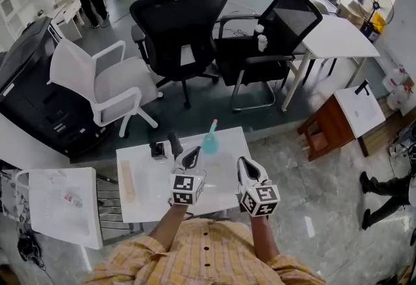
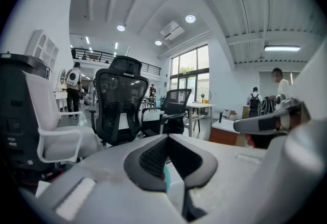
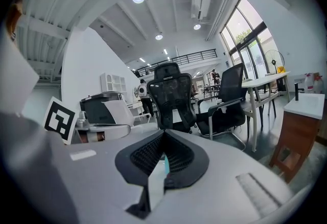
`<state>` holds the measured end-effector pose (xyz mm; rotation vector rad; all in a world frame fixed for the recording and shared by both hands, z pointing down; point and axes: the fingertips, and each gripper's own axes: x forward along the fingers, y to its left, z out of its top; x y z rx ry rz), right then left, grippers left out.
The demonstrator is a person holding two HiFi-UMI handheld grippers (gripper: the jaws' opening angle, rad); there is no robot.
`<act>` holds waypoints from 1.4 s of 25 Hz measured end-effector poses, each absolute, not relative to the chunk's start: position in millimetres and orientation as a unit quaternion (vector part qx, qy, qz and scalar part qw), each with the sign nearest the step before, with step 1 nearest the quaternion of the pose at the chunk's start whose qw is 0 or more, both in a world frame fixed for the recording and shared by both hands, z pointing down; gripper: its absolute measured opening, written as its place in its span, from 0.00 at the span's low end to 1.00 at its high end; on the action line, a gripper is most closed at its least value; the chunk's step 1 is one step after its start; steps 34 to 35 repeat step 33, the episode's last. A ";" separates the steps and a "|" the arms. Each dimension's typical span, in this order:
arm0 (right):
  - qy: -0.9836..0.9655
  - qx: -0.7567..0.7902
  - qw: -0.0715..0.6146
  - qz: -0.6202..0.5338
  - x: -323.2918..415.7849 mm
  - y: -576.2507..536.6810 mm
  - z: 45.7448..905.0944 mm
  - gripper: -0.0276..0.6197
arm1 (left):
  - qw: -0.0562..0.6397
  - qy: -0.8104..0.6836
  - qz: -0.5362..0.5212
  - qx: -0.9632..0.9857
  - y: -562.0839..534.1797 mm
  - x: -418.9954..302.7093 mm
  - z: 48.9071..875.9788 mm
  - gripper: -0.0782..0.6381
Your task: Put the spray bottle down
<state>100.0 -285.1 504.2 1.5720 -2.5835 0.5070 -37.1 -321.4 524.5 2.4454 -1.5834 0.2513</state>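
The spray bottle, teal with a thin nozzle on top, stands upright near the far edge of the small white table. My left gripper hovers just left of it and nearer to me, jaws shut on nothing. My right gripper is over the table's right part, also shut and empty. In the left gripper view the closed jaws hide most of the bottle, and only a teal sliver shows below them. The right gripper view shows its closed jaws with a teal sliver of the bottle behind.
Small black objects lie at the table's far left, and a pale strip lies along its left side. A white stool stands left of the table. Office chairs crowd the floor beyond. A wooden side table is to the right.
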 end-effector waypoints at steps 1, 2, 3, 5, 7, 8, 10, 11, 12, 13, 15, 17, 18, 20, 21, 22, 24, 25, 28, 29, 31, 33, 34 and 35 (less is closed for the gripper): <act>-0.843 0.512 0.037 0.164 99.0 -287.0 502.7 0.04 | 0.107 -0.540 0.084 0.831 -322.2 -39.1 522.3 0.11; -0.844 0.511 0.036 0.162 97.7 -288.8 501.3 0.04 | 0.106 -0.541 0.082 0.830 -322.8 -41.4 520.4 0.11; -0.844 0.510 0.035 0.161 96.4 -290.1 500.1 0.04 | 0.105 -0.543 0.081 0.830 -322.9 -43.6 518.5 0.11; -0.846 0.508 0.033 0.158 94.6 -292.1 497.3 0.04 | 0.101 -0.545 0.077 0.829 -321.8 -46.9 514.6 0.11; -0.847 0.508 0.032 0.153 93.3 -294.8 494.5 0.04 | 0.097 -0.546 0.072 0.829 -321.2 -49.5 511.5 0.11; -0.847 0.509 0.032 0.151 92.4 -296.5 493.3 0.04 | 0.096 -0.547 0.070 0.829 -321.4 -51.1 510.8 0.11; -0.848 0.508 0.031 0.147 89.6 -299.5 491.0 0.04 | 0.096 -0.549 0.067 0.828 -321.9 -54.8 509.8 0.11; -0.849 0.507 0.031 0.145 88.0 -300.7 490.0 0.04 | 0.095 -0.550 0.065 0.827 -322.0 -56.5 509.2 0.11; -0.850 0.506 0.031 0.145 86.5 -301.8 489.1 0.04 | 0.095 -0.550 0.064 0.827 -321.9 -57.9 508.3 0.11; -0.850 0.505 0.031 0.144 85.4 -302.7 488.3 0.04 | 0.094 -0.551 0.062 0.827 -321.8 -59.0 507.3 0.11; -0.851 0.504 0.030 0.143 83.5 -303.9 487.3 0.04 | 0.094 -0.552 0.059 0.826 -321.2 -61.1 505.7 0.11; -0.851 0.505 0.030 0.143 81.6 -305.4 487.4 0.04 | 0.095 -0.551 0.056 0.827 -320.5 -63.2 505.3 0.11; -0.851 0.505 0.029 0.143 80.9 -306.4 487.4 0.04 | 0.096 -0.551 0.055 0.827 -320.3 -64.0 505.8 0.11; -0.851 0.505 0.026 0.144 79.9 -308.4 486.8 0.04 | 0.097 -0.550 0.055 0.828 -320.2 -65.0 507.2 0.11; -0.851 0.504 0.025 0.145 79.4 -309.4 486.3 0.04 | 0.097 -0.550 0.056 0.828 -320.3 -65.3 507.7 0.11; -0.852 0.503 0.023 0.147 79.0 -310.2 486.1 0.04 | 0.097 -0.551 0.056 0.827 -320.6 -65.8 508.2 0.11; -0.853 0.500 0.022 0.150 78.7 -311.2 487.0 0.04 | 0.098 -0.553 0.055 0.826 -321.7 -66.9 508.8 0.11; -0.853 0.499 0.023 0.151 79.1 -311.7 487.9 0.04 | 0.098 -0.554 0.055 0.825 -322.5 -67.3 509.0 0.11; -0.854 0.498 0.018 0.152 81.8 -314.2 489.7 0.04 | 0.099 -0.555 0.052 0.824 -325.8 -66.9 509.3 0.11; -0.855 0.496 0.012 0.152 82.6 -315.1 489.9 0.04 | 0.098 -0.554 0.051 0.825 -326.7 -66.1 509.8 0.11; -0.857 0.493 0.003 0.151 84.4 -317.9 490.2 0.04 | 0.097 -0.553 0.049 0.826 -329.0 -64.3 510.3 0.11; -0.859 0.491 -0.002 0.147 86.0 -322.4 490.0 0.04 | 0.095 -0.552 0.045 0.827 -332.5 -62.7 509.5 0.11; -0.859 0.491 -0.002 0.147 86.0 -322.4 490.0 0.04 | 0.095 -0.552 0.045 0.827 -332.5 -62.7 509.5 0.11; -0.859 0.491 -0.002 0.147 86.0 -322.4 490.0 0.04 | 0.095 -0.552 0.045 0.827 -332.5 -62.7 509.5 0.11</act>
